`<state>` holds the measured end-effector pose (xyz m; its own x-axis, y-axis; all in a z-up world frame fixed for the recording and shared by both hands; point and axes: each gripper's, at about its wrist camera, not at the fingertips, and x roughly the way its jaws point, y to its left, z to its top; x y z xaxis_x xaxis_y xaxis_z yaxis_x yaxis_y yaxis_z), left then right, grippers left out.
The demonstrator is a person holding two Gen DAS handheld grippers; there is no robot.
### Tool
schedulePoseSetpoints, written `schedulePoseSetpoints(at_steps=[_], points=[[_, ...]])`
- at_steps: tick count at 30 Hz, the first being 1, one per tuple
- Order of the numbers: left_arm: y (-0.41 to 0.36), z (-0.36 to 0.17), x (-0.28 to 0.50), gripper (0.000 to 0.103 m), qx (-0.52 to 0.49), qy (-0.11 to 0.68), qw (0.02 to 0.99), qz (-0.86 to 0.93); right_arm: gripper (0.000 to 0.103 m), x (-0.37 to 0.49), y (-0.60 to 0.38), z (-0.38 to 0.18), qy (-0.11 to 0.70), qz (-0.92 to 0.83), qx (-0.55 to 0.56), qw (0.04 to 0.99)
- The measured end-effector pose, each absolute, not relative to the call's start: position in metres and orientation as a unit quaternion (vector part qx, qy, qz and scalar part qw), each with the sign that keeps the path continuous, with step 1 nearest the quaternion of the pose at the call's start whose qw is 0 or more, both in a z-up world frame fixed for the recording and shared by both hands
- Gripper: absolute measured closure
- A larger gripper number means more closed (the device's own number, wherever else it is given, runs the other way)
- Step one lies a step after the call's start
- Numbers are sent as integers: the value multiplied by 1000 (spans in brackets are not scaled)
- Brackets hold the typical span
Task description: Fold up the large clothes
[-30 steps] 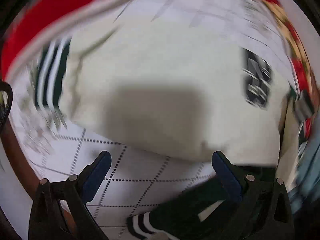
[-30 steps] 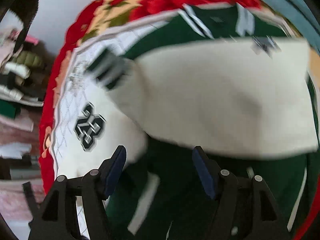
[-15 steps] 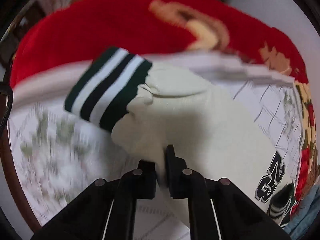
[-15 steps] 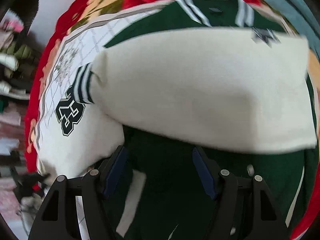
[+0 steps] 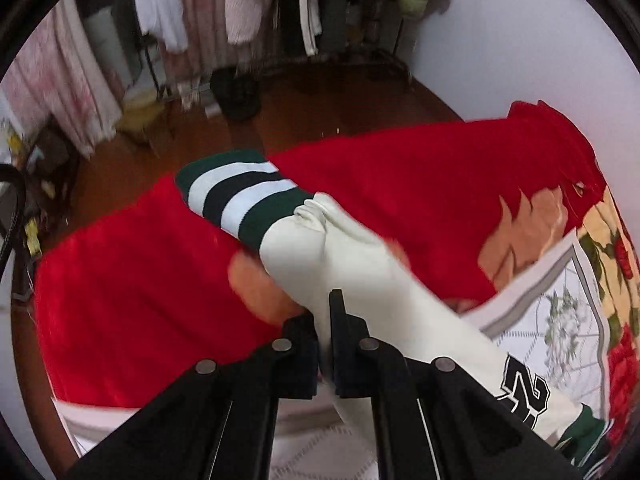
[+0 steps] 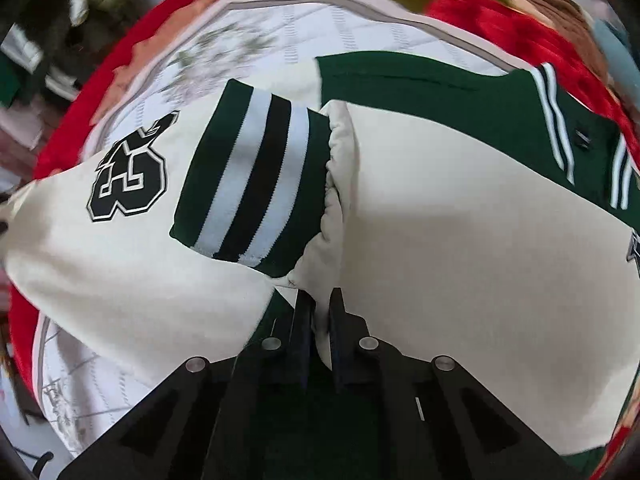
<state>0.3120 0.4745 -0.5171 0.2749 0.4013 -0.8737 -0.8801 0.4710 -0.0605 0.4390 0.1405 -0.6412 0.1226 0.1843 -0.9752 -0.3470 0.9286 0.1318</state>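
Note:
A green varsity jacket (image 6: pixel 440 88) with cream sleeves lies on a white quilted bed cover (image 6: pixel 280 28). My left gripper (image 5: pixel 324 312) is shut on one cream sleeve (image 5: pixel 360 276) and holds it above the red blanket (image 5: pixel 140 300). That sleeve's striped cuff (image 5: pixel 236 200) hangs past the fingers, and a number patch (image 5: pixel 524 392) shows lower down. My right gripper (image 6: pixel 320 308) is closing, with a fold of the other cream sleeve (image 6: pixel 460 260) pinched between its pads, just behind the striped cuff (image 6: pixel 248 184). This cuff rests over the numbered sleeve (image 6: pixel 120 260).
A clothes rack (image 5: pixel 280 0) with hanging garments stands across a brown wooden floor (image 5: pixel 320 104). A pale wall (image 5: pixel 520 40) borders the bed. The red blanket's flowered edge (image 5: pixel 612 248) runs around the quilt.
My left gripper closed on the cream sleeve, then lifted and carried it toward the bed's edge. My right gripper moved over to the other sleeve's cuff end and closed on a fold.

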Motion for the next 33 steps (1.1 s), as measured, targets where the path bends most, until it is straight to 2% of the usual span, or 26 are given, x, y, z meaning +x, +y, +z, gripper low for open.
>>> schedulePoseSetpoints(at_steps=[4,5,6,7,8,11,15,21,28,33], points=[[463,-495,313,101,-243,415,769,420,84,446,124,-637,672,180,27,718],[459,-489,316,101,-233,412,775,418,67,447,113,-632,672,184,59,714],[453,-481,318,101,-222,407,782,416,55,447,100,-626,672,186,91,710],[445,-471,318,101,-211,397,792,414,34,446,87,-619,671,187,122,707],[440,-463,321,101,-203,390,798,412,31,445,70,-612,665,186,154,707],[418,-433,323,102,-190,362,820,400,31,441,23,-594,651,169,208,710],[376,-397,338,102,-167,338,852,363,31,437,-32,-584,642,123,214,726],[263,-354,384,102,-97,333,900,266,31,425,-107,-591,639,44,230,733],[114,-351,428,103,-44,354,923,142,31,402,-172,-584,620,10,281,733],[21,-363,431,103,-16,373,925,68,31,385,-227,-577,604,-11,298,739]])
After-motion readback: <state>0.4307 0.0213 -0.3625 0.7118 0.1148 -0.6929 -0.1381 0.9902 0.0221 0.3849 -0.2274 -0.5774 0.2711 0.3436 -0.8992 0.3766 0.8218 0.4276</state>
